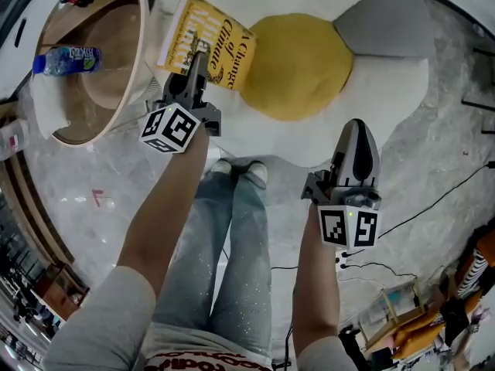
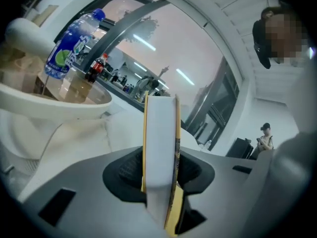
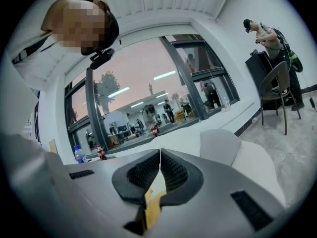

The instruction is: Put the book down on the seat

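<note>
The left claw (image 1: 199, 52) is clamped on the edge of the yellow book (image 1: 224, 49), its pads pressing both covers. The book is over the left part of the white seat (image 1: 390, 99), just beside a yellow cushion (image 1: 298, 64); whether it touches the seat I cannot tell. The right claw (image 1: 357, 141) hangs nearer the person, its pads together and empty. A water bottle (image 1: 68, 60) lies on the round worktop (image 1: 143, 22) at left.

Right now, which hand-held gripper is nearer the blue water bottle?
Left. The left hand-held gripper, clamped on the book, is beside the round table bearing the water bottle; the right hand-held gripper, shut and empty, is farther off, past the yellow cushion.
</note>
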